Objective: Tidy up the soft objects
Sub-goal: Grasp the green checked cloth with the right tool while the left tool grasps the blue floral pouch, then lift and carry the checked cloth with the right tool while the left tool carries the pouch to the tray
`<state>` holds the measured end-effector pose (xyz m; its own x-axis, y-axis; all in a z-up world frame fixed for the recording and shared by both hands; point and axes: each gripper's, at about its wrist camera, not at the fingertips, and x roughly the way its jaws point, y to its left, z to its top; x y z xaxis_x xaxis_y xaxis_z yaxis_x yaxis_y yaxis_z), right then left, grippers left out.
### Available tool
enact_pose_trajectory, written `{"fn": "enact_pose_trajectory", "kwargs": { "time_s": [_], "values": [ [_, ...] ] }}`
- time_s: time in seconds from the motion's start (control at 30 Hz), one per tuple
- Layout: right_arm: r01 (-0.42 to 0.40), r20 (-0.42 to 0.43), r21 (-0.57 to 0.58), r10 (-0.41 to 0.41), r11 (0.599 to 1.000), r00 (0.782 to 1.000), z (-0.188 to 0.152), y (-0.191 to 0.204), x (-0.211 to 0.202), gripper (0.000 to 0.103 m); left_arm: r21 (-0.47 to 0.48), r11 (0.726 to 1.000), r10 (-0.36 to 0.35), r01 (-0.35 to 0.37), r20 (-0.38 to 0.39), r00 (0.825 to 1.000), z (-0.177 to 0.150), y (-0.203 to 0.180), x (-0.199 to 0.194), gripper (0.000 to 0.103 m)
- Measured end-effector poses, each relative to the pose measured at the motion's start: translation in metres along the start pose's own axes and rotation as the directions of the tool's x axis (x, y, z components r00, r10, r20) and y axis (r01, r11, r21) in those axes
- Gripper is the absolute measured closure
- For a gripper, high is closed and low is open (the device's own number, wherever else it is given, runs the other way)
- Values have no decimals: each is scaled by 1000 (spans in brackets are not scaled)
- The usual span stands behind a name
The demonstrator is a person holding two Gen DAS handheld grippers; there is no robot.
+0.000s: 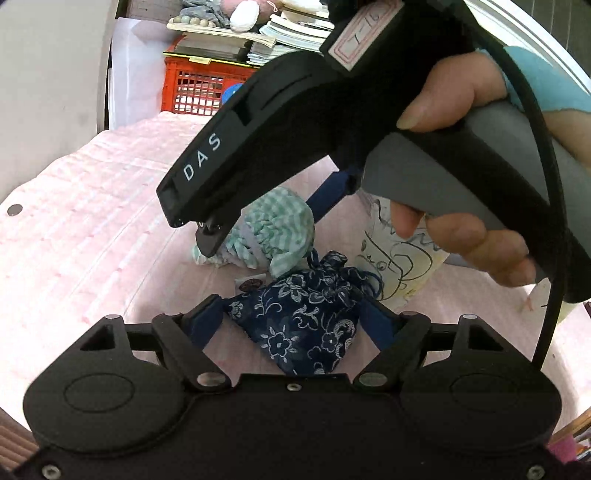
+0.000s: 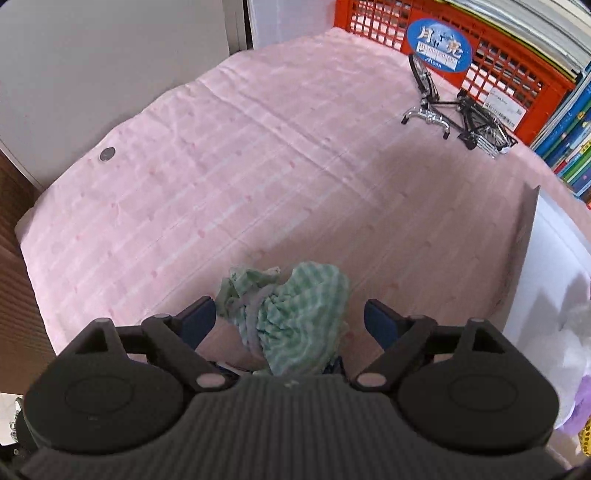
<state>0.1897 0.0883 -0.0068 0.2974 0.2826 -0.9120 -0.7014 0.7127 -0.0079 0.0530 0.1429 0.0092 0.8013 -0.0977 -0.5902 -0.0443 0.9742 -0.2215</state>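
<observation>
Covered edge to edge by a pink striped cloth [image 2: 258,177]: the bench. Near its left edge, a small round metal disc [image 2: 107,154]. Toward the far right corner, a toy bicycle [image 2: 458,110]. Nearer the front, a green checked pouch [image 2: 295,314] beside a dark blue floral pouch [image 1: 306,317].

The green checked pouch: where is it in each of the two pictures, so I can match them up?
Left wrist view: the green checked pouch lies mid-picture, behind the blue flowered pouch, under the other gripper.
Right wrist view: the green checked pouch sits low in the centre, between the open jaws.
Shared landmark: the red crate at the far edge of the pink cloth.
</observation>
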Motion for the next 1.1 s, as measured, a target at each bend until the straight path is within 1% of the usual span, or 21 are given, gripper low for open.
{"fn": "enact_pose_trajectory", "kwargs": {
  "time_s": [0.17,0.27,0.37,0.4,0.47,0.53,0.6,0.77,0.93,1.1],
  "values": [
    [-7,-10,2,7,1000,1000,-1,1,3,12,1,1000,1,-1,7,1000,-2,2,0,29],
    [-23,-2,9,23,1000,1000,-2,2,1,21,1,1000,2,-2,9,1000,-3,3,-1,30],
    [-33,12,15,33,999,999,-3,3,-3,32,2,1000,1,-1,9,1000,-4,2,-3,30],
    [-36,19,20,35,999,999,-3,3,-4,41,1,1000,2,-2,9,1000,-4,2,-2,30],
    [-32,28,25,31,999,999,-3,4,-8,51,1,1000,3,-3,8,1000,-4,1,-3,30],
    [-24,47,32,22,999,999,-5,4,-12,56,1,1000,4,-4,8,1000,-4,1,-3,30],
    [-29,67,44,26,999,997,-7,2,-18,58,1,1000,5,-5,8,1000,-4,1,-3,30],
    [-64,122,84,53,994,991,-10,-9,-38,59,9,1000,14,-15,12,1000,-4,-3,-3,30],
    [-96,184,104,76,990,980,-15,-18,-60,58,25,999,29,-30,21,999,-4,-9,-1,25],
    [-105,237,109,77,989,968,-22,-25,-80,58,47,998,50,-51,29,998,-4,-16,4,23]
  ]
}}
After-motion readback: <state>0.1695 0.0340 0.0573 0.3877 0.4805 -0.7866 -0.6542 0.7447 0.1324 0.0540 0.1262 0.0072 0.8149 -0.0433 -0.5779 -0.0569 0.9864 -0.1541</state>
